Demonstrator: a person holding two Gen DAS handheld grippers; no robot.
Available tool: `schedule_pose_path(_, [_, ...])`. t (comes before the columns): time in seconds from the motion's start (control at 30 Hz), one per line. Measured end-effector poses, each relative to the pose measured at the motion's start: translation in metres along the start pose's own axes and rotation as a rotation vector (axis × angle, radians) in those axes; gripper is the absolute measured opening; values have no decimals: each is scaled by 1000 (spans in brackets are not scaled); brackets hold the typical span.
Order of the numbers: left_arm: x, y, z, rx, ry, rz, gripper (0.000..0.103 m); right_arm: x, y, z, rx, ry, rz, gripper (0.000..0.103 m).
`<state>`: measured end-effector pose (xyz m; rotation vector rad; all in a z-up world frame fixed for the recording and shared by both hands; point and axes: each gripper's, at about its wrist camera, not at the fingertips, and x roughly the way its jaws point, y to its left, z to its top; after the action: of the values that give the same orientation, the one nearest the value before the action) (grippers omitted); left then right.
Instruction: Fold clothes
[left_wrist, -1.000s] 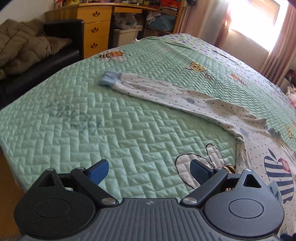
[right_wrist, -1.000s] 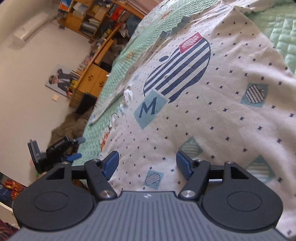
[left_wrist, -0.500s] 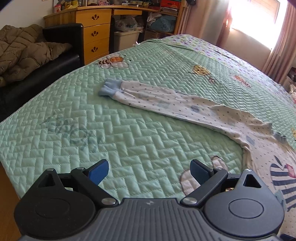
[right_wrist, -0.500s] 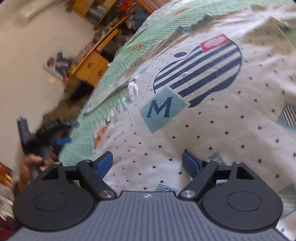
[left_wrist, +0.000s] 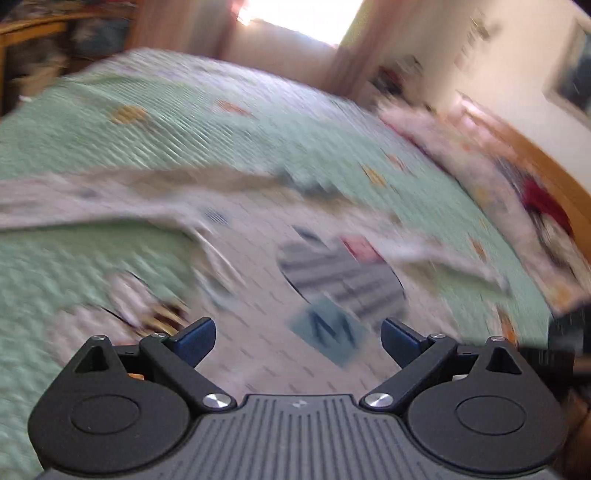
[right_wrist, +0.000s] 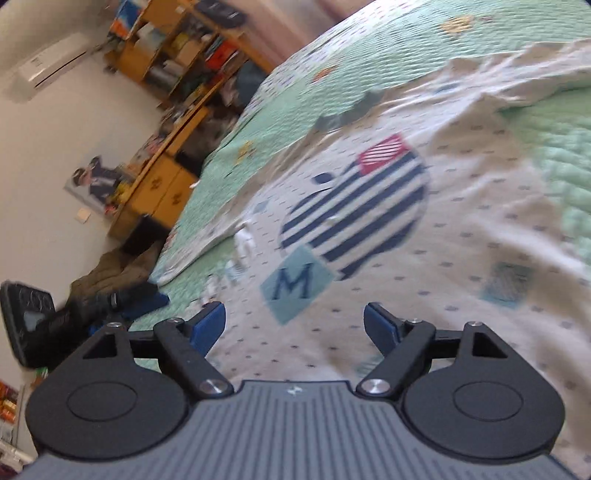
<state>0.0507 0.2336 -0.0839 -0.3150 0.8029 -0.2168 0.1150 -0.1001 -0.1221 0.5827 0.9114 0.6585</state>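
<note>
A white long-sleeved top with small dark dots, a navy-striped apple print and a blue "M" patch lies spread flat on the green quilted bed, seen in the right wrist view (right_wrist: 369, 221) and, blurred, in the left wrist view (left_wrist: 332, 280). My left gripper (left_wrist: 297, 341) is open and empty above the top's lower part. My right gripper (right_wrist: 293, 326) is open and empty just above the fabric near the "M" patch. The left gripper also shows in the right wrist view (right_wrist: 122, 299) at the bed's left edge.
The green quilt (right_wrist: 369, 55) covers the bed. A wooden desk and shelves (right_wrist: 159, 177) stand beyond the bed, with a dark sofa and brown blanket (right_wrist: 118, 266) beside it. A wooden headboard and pillows (left_wrist: 517, 177) lie at the right.
The left gripper has swung quickly right, from the long sleeve toward the top's printed chest; its view is blurred. The right gripper shifted slightly over the fabric. Both stay open.
</note>
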Motion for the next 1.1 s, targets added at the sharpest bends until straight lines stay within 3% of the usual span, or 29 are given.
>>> schedule_pose_path(0.1, [26,7,-25,-39,135,49,95,-10,-25,-10,67,4,-56,83])
schedule_pose_path(0.23, [19,15,-39,-14,126,48,95,-37,-59,-25,144,-32,0,82])
schedule_pose_path(0.37, [8,32,-30,-133,125,36,94,-56,-80,-31,215,-69,47,79])
schedule_pose_path(0.43, [-5,45,-22,-218,76,23,90,-60,-82,-29,225,-76,52,79])
schedule_pose_path(0.53, [-41,73,-13,-352,-112,37,90,-61,-74,-26,184,-85,40,80])
schedule_pose_path(0.63, [-72,117,-3,-530,-284,109,97,-60,-70,-21,177,-104,78,80])
schedule_pose_path(0.73, [-85,169,6,-678,-377,199,97,-54,-67,-21,184,-99,107,81])
schedule_pose_path(0.9, [-89,237,3,-914,-497,224,97,-38,-61,-22,185,-56,81,81])
schedule_pose_path(1.1, [-71,281,-2,-1049,-545,238,97,-23,-53,-19,170,-31,46,82])
